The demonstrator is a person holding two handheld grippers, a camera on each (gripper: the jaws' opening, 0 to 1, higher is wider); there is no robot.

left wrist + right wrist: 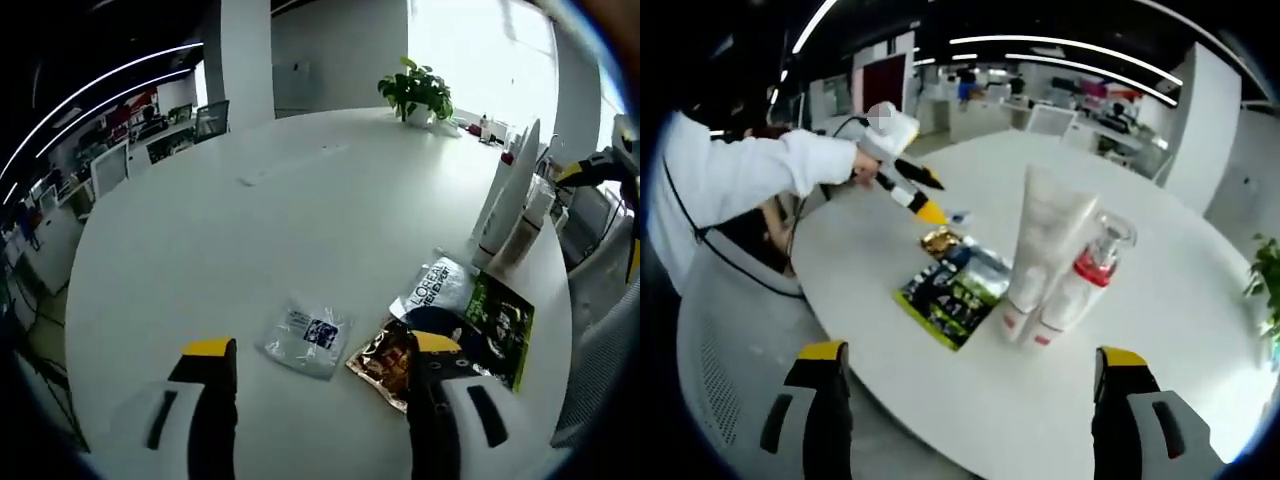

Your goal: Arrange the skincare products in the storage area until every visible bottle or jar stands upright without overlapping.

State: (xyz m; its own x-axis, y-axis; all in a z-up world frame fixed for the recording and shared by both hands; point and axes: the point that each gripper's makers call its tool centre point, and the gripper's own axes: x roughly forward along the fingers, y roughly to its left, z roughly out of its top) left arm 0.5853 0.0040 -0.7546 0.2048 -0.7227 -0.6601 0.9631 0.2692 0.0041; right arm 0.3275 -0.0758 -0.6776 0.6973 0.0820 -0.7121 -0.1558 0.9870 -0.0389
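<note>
1. Two tall things already stand up on the round white desk [1200, 300]: a big white squeeze tube [1040, 250] standing on its cap, and a clear bottle with a red band [1085, 275]. They stand just beside each other, maybe touching. In the left gripper view they are at the far right edge of the desk.
2. Flat packs lie near them: a green and black flat packet [945, 300], a silver sachet with dark letters [438, 285], a shiny gold and brown sachet [385, 360] and a small clear plastic sachet with a blue label [305, 335]. The green, silver and gold ones lie partly on top of each other. The clear one lies alone.
3. The left gripper [325, 350] hangs over the sachets. Its fingers are spread wide and hold nothing.
4. The right gripper [970, 355] is held back from the desk edge. Its fingers are spread wide too, with nothing between them.
5. I think the bottle part looks done. The piled packs may need pulling apart so nothing overlaps.
</note>
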